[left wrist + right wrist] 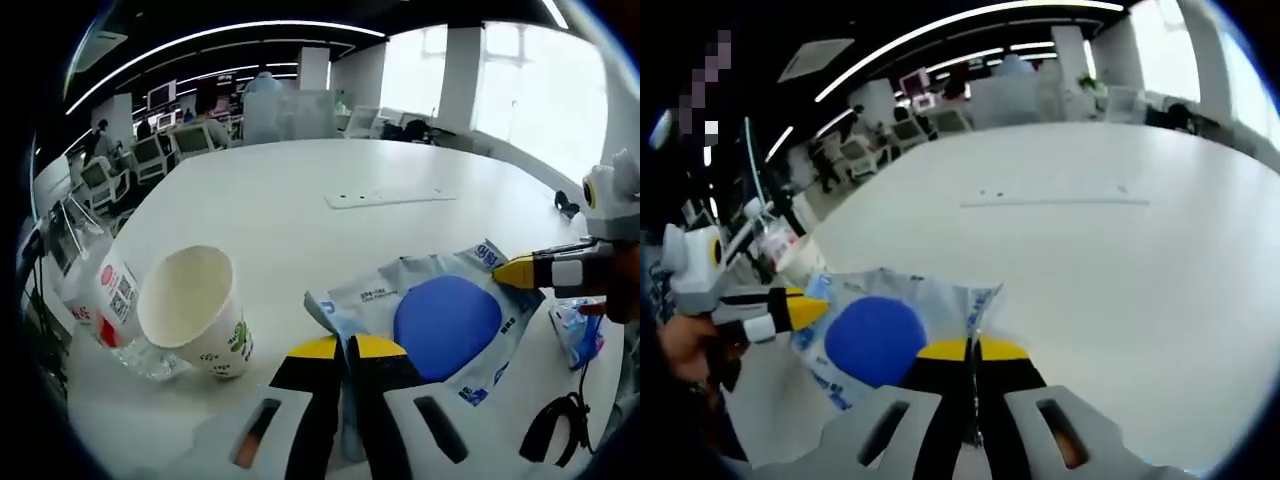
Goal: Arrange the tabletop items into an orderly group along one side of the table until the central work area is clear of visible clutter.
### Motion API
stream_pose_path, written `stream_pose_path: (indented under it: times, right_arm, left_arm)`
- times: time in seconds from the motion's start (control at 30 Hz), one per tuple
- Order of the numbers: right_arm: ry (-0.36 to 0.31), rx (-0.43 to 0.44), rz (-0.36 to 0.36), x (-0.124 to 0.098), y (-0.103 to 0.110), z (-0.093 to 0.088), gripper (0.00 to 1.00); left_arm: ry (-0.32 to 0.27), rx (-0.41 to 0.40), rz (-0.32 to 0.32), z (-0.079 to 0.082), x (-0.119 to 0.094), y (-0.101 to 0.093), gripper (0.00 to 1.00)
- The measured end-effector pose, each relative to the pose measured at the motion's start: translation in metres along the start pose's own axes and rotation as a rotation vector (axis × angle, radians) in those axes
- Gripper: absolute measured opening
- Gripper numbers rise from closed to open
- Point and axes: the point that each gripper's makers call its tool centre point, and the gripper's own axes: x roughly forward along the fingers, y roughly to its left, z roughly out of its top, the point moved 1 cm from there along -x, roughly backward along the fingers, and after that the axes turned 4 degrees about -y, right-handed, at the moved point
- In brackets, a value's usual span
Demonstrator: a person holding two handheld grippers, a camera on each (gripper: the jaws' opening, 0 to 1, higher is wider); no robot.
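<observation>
left gripper view: the left gripper points forward over the white table, jaws pinched together on the near edge of one plastic packet with a blue disc inside. the right gripper reaches in from the right and meets the packet's far corner. one paper cup lies tipped beside one plastic bottle. right gripper view: the right gripper is clamped on the packet's edge; the left gripper is at its opposite side.

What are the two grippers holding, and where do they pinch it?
Both pinch the plastic packet with the blue disc: the left gripper on one edge, the right gripper on the opposite edge.
</observation>
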Motion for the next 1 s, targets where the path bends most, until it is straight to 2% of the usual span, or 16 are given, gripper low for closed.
stream_pose_path:
  times: [0.33, 0.57, 0.67, 1.0]
  right_arm:
    - [-0.004, 0.0, 0.011, 0.01, 0.003, 0.006, 0.0]
    - [-0.003, 0.008, 0.013, 0.016, -0.002, 0.01, 0.0]
    - [0.001, -0.019, 0.017, 0.019, -0.002, 0.01, 0.0]
    - [0.015, -0.015, 0.028, 0.032, -0.003, 0.008, 0.0]
  left_arm:
    - [0.032, 0.006, 0.03, 0.002, 0.01, 0.009, 0.02]
    - [0.056, 0.025, 0.05, 0.006, 0.018, 0.008, 0.02]
    - [0.061, 0.029, 0.059, 0.006, 0.021, 0.009, 0.01]
    - [0.091, 0.03, 0.086, 0.006, 0.029, 0.014, 0.01]
